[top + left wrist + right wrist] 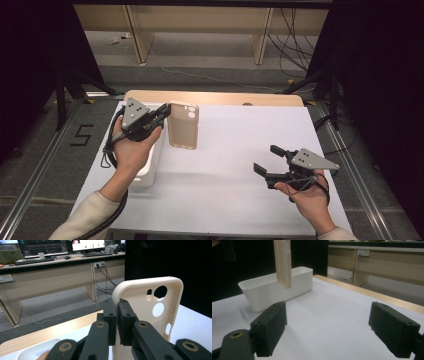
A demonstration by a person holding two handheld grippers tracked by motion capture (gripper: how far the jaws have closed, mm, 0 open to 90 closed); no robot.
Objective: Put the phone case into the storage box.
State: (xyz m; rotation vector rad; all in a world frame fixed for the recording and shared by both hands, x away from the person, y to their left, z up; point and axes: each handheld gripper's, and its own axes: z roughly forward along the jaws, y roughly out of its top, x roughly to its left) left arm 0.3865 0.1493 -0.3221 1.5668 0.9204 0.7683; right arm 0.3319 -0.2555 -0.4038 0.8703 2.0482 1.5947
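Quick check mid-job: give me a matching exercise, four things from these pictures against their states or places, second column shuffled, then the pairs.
Things:
1. phone case
2. left hand-held gripper
3. right hand-held gripper
4. white bin

States or places:
A. jaws wide open, nothing between them
B. sits on the table at its left side, under the left hand
C. beige, held up off the table by one edge
D. shut on a thin edge

Pairs: 1-C, 2-D, 3-A, 4-B
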